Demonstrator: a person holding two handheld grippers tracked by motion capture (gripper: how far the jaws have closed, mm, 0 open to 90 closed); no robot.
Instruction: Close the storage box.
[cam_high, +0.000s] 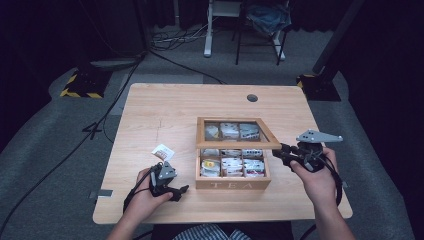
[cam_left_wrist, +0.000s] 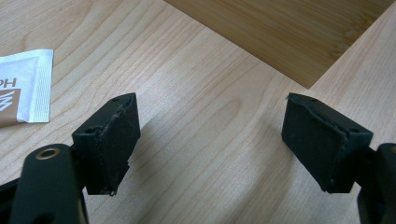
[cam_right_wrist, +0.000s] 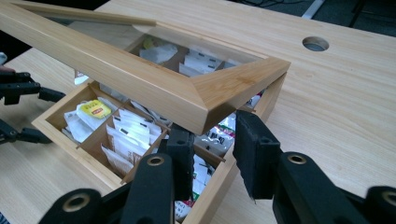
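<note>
we judge the step is lid handling on the tea box (cam_high: 232, 184) at table centre; right gripper (cam_right_wrist: 212, 154) jaws straddle the near right corner of the lid (cam_right_wrist: 140, 81), propping it part-open, grip uncertain; compartments hold tea bags (cam_right_wrist: 123, 135); left gripper (cam_left_wrist: 210, 140) gapes empty w/ a loose sachet (cam_high: 163, 152) just far of it; next probably needs lid steady.
</note>
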